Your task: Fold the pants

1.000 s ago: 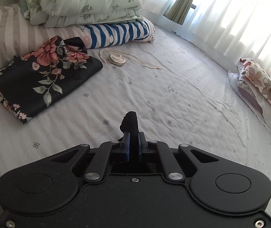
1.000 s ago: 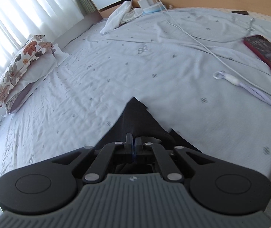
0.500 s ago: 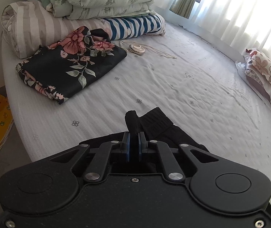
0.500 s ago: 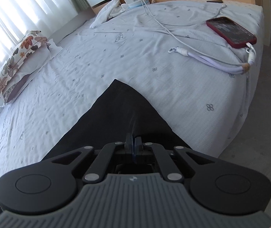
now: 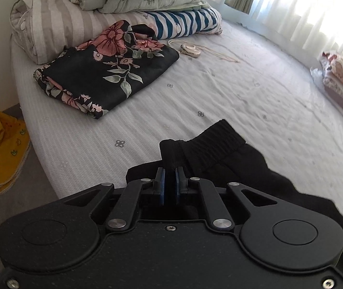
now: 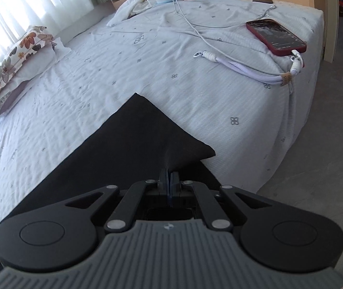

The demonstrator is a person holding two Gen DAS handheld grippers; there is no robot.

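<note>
Black pants [image 5: 222, 154] lie spread along the near edge of the bed [image 5: 255, 91]. Left gripper [image 5: 170, 180]: jaws clamped on the elastic waistband end. Right gripper [image 6: 169, 180]: jaws pinched tight on the pants' [image 6: 128, 144] other end.

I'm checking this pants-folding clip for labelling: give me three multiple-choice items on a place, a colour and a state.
1. Where does the phone lie?
A on the floor
B on the bed
C on the pillow

2. What colour are the pants?
A black
B yellow
C striped blue

3. How is the left gripper?
A wide open and empty
B out of view
C shut on the pants

Key: B, it rests on the bed sheet near the corner; A, the cloth is plain black; C, its pads pinch the waistband.
</note>
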